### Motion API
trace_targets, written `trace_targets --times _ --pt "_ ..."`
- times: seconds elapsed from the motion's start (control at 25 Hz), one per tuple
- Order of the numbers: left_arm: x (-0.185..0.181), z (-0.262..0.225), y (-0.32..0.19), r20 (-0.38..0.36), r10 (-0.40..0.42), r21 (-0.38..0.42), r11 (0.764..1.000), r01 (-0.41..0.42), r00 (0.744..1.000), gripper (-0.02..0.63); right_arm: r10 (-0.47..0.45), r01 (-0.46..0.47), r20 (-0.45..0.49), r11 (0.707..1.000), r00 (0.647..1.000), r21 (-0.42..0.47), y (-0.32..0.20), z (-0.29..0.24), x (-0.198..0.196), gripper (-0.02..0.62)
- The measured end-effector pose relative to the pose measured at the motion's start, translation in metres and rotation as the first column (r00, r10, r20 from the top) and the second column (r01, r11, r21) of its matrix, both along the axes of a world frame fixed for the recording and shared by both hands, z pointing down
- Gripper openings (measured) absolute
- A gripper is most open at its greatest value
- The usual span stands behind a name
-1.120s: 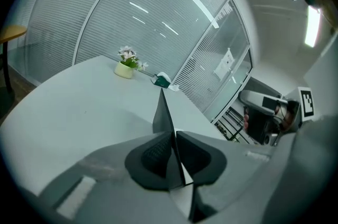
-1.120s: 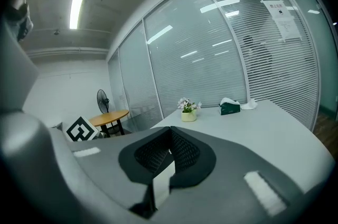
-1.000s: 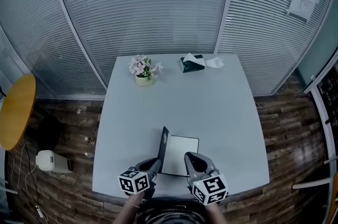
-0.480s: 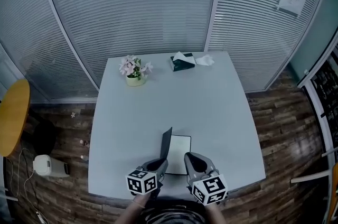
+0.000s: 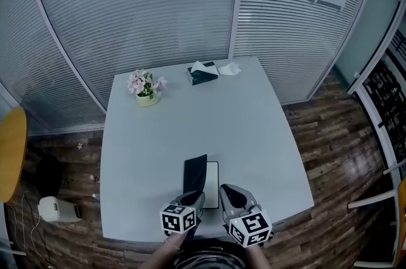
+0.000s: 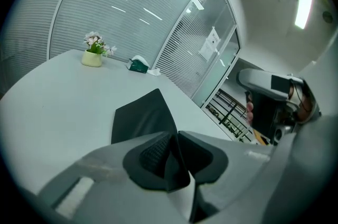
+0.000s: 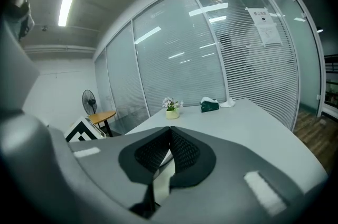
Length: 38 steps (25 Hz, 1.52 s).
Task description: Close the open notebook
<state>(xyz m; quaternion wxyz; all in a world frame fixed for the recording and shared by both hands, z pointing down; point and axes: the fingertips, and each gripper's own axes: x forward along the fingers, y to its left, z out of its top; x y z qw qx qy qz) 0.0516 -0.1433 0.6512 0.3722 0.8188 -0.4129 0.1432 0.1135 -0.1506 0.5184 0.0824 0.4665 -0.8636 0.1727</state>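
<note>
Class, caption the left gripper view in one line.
Left hand-held gripper, jaws just opening, straddles the raised black notebook cover over a pale grey table.

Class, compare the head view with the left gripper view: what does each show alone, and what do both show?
Head view only: the yellow round table and a white floor appliance. Left gripper view only: a ceiling light, and the notebook cover between the jaws of the left gripper, which have just been opening. Both: that dark cover, the flower pot, the tissue box.

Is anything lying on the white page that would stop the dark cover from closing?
Nothing visible lies on the white page. The dark cover leans over it; the right gripper sits just beside its edge.
</note>
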Motion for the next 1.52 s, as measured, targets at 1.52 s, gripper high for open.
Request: trace_targets --times 1.52 --pt "0.058 0.096 0.007 0.097 0.103 -0.206 0.975 -0.082 0.99 0.042 0.095 -0.097 -0.036 0.994 0.995 -0.046 0.01 0.021 0.036 0.0"
